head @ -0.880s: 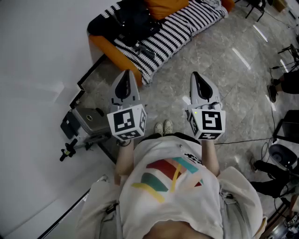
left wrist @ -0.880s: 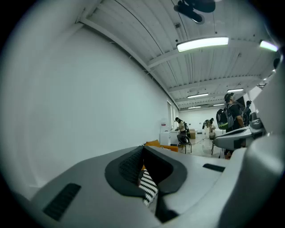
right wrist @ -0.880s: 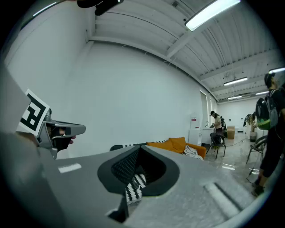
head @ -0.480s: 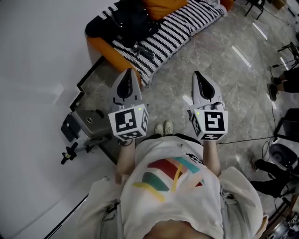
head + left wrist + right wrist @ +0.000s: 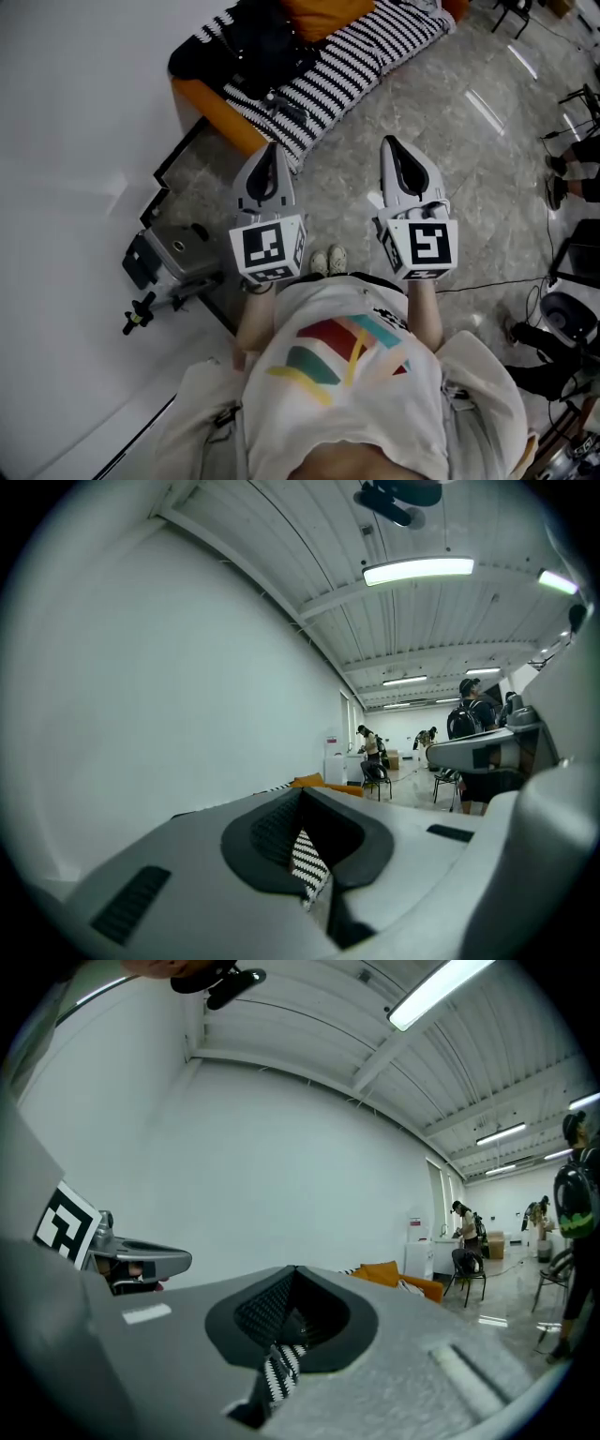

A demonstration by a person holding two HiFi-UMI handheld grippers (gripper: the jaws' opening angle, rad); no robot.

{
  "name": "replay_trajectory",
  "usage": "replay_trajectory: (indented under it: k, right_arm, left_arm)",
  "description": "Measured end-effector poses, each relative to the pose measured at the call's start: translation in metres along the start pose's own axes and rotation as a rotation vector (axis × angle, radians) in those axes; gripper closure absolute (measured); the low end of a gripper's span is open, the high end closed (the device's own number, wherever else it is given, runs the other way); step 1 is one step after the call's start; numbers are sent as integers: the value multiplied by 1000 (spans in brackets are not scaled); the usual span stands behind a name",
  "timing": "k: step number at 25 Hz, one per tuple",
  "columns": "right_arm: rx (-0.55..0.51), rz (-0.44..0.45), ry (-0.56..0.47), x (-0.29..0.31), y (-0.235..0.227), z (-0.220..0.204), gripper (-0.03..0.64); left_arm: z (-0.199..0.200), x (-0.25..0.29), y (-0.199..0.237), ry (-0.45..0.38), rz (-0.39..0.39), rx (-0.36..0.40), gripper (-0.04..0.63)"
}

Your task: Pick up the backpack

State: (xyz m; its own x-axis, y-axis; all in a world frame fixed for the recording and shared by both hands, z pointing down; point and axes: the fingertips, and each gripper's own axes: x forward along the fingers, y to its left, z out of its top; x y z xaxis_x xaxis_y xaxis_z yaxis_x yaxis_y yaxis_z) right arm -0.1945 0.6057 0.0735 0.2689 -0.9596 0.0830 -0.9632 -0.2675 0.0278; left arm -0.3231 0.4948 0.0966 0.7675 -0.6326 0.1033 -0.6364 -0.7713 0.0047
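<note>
- The left gripper [image 5: 271,148] and the right gripper [image 5: 389,142] sit side by side in the centre of the head view. Both point roughly level towards the top of the frame.
- Each claw is pressed together with nothing between its jaws. Each gripper view shows only a sliver of striped cloth far off through the slit.
- The backpack [image 5: 246,39], which I take to be the dark bundle, lies at the upper left of the head view. It rests on a striped cover [image 5: 375,49] over an orange sofa [image 5: 200,97], well apart from both grippers.
- The step in hand looks like the approach, since nothing is reached yet.
- To do it well, walk up across the bare floor [image 5: 469,159] and steer clear of the grey box [image 5: 176,246] at the left edge.
- Spread the jaws before arriving, not at the bag.
- Tip the grippers downward, because the bag lies low.
- Aim for a strap or top handle; which part is which is too dark to tell from here.
- Take care not to pinch the cover together with the bag.
</note>
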Motion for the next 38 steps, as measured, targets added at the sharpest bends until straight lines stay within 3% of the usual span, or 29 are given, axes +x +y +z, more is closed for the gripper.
replay_trajectory:
  k: [4, 10, 20, 25, 30, 38]
  right_arm:
    - [3, 11, 9, -2, -3, -5, 614]
    - [-2, 29, -3, -6, -8, -12, 614]
    - [-34, -1, -60, 1, -22, -12, 614]
    - [-24, -8, -42, 20, -39, -23, 614]
    - [-87, -28, -43, 60, -60, -22, 614]
    - [-133, -8, -22, 172, -128, -12, 614]
  left_arm:
    - [-2, 1, -5, -12, -8, -3, 583]
    - [-4, 4, -5, -34, -3, -82, 583]
    - [-1, 33, -3, -79, -29, -106, 583]
    - [-4, 69, -1, -91, -36, -97, 582]
    - [-5, 119, 12, -101, -18, -123, 583]
    - [1, 242, 28, -88, 20, -147, 583]
